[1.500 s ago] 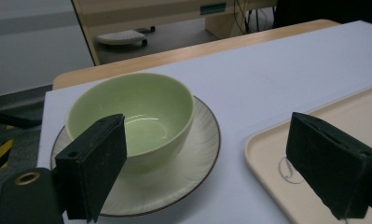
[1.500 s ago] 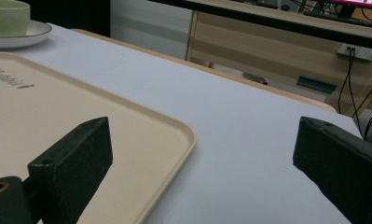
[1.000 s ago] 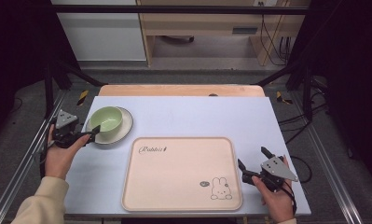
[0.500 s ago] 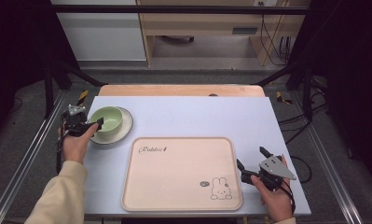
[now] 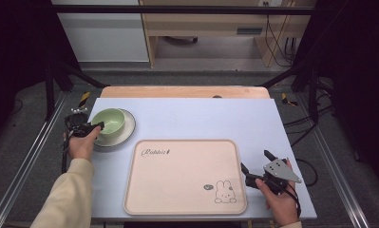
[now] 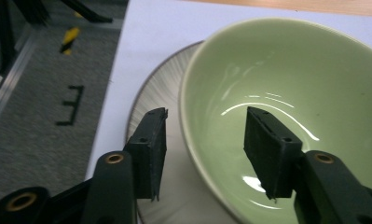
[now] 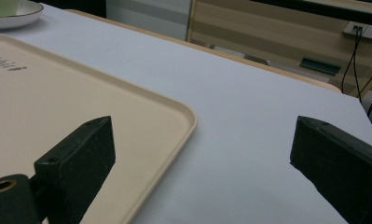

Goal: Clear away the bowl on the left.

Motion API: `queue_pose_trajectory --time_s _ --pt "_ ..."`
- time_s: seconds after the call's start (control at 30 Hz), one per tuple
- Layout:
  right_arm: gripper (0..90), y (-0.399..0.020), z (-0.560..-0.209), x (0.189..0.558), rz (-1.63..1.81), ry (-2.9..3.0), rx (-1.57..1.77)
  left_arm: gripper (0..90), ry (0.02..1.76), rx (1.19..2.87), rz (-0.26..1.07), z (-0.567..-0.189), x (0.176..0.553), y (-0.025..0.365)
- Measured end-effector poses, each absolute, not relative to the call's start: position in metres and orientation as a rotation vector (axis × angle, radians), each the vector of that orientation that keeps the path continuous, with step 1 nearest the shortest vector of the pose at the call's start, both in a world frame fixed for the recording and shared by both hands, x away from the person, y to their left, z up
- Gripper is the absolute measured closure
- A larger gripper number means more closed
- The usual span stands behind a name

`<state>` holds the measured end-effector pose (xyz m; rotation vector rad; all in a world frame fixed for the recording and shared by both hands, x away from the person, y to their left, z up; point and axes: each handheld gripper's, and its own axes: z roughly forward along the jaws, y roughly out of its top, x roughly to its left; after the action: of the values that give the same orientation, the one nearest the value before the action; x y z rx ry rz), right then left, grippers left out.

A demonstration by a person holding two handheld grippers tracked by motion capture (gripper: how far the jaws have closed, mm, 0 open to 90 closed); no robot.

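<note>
High view first: taking the cream rabbit tray (image 5: 184,176) as the landmark, the green bowl (image 5: 109,120) sits on a pale saucer (image 5: 125,134) just off the tray's far left corner, on the light blue tabletop (image 5: 201,116). The left gripper (image 5: 93,128) is at the bowl's near left edge. Looking along it in the left gripper view, its jaws straddle the bowl's rim (image 6: 186,112): one black pad (image 6: 152,140) stands outside over the saucer (image 6: 158,79), the other inside the bowl (image 6: 286,84). The jaws have just been closing, about half apart, and the pads do not yet press on the rim. Off the tray's near right corner, the right gripper (image 5: 256,165) hovers with jaws spread wide, nothing in them; the right gripper view has the tray's corner (image 7: 174,116) between them
</note>
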<state>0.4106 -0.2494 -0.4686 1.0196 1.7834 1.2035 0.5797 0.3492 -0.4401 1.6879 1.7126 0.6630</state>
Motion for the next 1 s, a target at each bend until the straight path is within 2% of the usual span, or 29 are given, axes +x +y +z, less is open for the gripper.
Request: queue_pose_trajectory --time_s 0.07,0.23,0.27,0.4,0.5,0.8,1.0 --pt "6.6 -0.249 -0.469 0.411 1.201 1.789 1.024 52.6 1.717 1.686 0.663 -0.441 0.581 0.348" --pt "6.4 -0.249 -0.47 0.411 1.196 1.802 1.026 66.8 1.758 1.681 0.665 -0.445 0.585 0.35" --pt "6.4 -0.249 -0.47 0.411 1.196 1.802 1.026 66.8 1.763 1.665 0.647 -0.446 0.585 0.351" --pt "6.1 -0.248 -0.47 0.408 1.186 1.812 1.027 80.2 1.768 1.629 0.614 -0.446 0.586 0.356" --pt "6.1 -0.249 -0.47 0.409 1.182 1.809 1.021 82.5 1.781 1.589 0.556 -0.446 0.585 0.36" --pt "6.1 -0.248 -0.471 0.411 1.172 1.809 1.021 82.2 1.712 1.603 0.607 -0.432 0.573 0.355" --pt "6.1 -0.248 -0.47 0.413 1.182 1.798 1.005 82.2 1.68 1.539 0.607 -0.426 0.558 0.355"
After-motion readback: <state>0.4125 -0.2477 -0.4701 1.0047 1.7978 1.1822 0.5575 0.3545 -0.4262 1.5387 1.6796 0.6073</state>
